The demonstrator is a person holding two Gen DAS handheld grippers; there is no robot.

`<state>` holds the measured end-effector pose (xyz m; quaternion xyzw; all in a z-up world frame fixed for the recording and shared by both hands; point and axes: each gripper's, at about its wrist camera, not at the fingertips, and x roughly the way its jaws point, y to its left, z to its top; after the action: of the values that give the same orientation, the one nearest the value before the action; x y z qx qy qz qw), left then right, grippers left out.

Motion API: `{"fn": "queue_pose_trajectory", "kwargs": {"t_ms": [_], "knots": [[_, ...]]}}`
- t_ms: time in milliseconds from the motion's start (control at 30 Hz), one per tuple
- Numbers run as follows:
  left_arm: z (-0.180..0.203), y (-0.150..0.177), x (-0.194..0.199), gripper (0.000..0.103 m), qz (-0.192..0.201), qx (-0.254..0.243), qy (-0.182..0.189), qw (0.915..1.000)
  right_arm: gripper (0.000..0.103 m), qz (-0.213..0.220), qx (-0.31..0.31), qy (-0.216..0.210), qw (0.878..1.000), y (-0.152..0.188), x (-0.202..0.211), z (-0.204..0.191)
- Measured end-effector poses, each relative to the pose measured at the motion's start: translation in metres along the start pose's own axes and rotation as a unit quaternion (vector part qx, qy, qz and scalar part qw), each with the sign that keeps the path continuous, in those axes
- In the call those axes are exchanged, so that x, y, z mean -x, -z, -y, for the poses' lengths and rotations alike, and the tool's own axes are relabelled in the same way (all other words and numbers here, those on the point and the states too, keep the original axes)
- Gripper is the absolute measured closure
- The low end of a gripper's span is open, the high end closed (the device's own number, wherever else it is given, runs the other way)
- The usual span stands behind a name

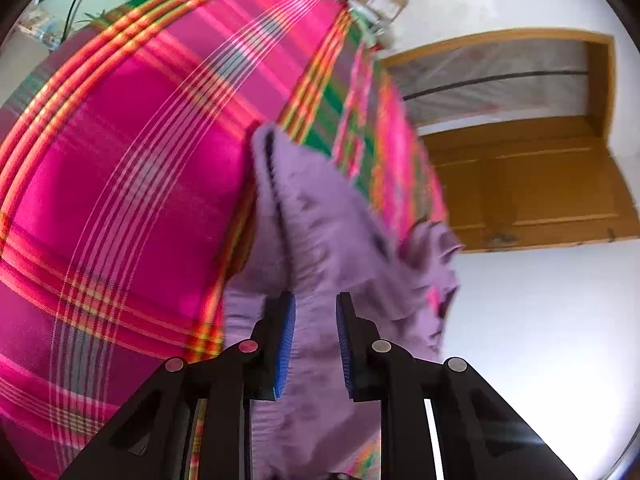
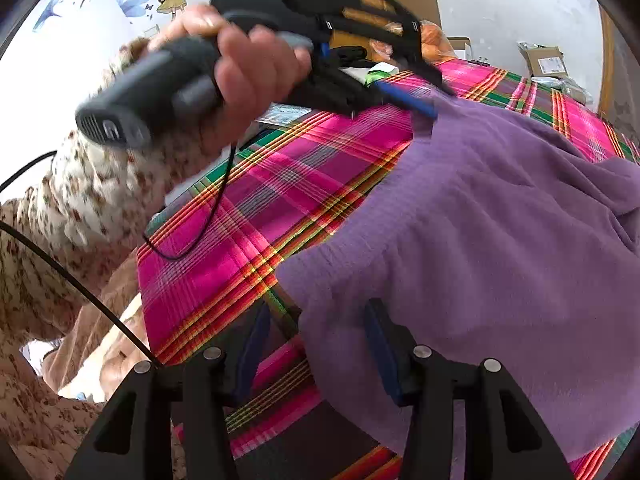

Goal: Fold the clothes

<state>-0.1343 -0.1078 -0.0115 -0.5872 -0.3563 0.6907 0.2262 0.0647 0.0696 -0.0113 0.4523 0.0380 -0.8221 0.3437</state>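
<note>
Plaid bedspread (image 1: 132, 168), purple garment (image 2: 500, 232) — no legible writing

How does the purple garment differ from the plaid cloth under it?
The purple garment is plain and fuzzy; the plaid cloth is smooth, with pink, green and orange stripes. The purple garment is rumpled, with fabric between the left tongs; the plaid cloth lies spread flat. Both are fabric.

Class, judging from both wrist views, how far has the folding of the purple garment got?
Done: the purple garment lies on the plaid cloth. In hand: the left claw has garment fabric between its fingers; the right claw straddles a near edge, open. Left: no neat fold shows; the garment is bunched and rumpled.
</note>
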Motion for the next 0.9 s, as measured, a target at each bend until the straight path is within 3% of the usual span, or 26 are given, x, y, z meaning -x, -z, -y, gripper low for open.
{"fn": "queue_pose_trajectory", "kwargs": {"t_ms": [133,300,533,567,667,833,900], "knots": [[-0.006,0.002,-0.009,0.080,-0.004,0.003,-0.026,0.9997,0.053,0.000,0.004,0.007,1.000,0.000,0.000,-0.003],[-0.006,0.004,-0.013,0.078,-0.007,0.015,0.001,0.9999,0.052,0.002,0.005,0.005,1.000,0.000,0.000,-0.004],[-0.001,-0.002,-0.024,0.077,-0.010,0.010,0.012,0.9998,0.052,0.003,0.004,0.005,1.000,-0.002,-0.002,-0.005],[0.002,-0.001,-0.021,0.094,-0.002,-0.006,0.005,1.0000,0.057,0.005,0.002,0.005,1.000,-0.002,-0.002,-0.005],[0.003,-0.001,-0.011,0.096,0.013,-0.017,0.000,0.9998,0.085,0.006,-0.002,0.016,1.000,-0.004,-0.005,-0.004],[-0.002,-0.005,0.016,0.096,0.046,-0.004,0.007,0.9989,0.100,0.001,0.005,0.011,1.000,-0.006,-0.006,-0.010],[-0.006,-0.006,0.026,0.096,0.057,0.002,0.009,0.9984,0.100,0.011,0.007,0.002,1.000,-0.008,-0.001,-0.014]]}}
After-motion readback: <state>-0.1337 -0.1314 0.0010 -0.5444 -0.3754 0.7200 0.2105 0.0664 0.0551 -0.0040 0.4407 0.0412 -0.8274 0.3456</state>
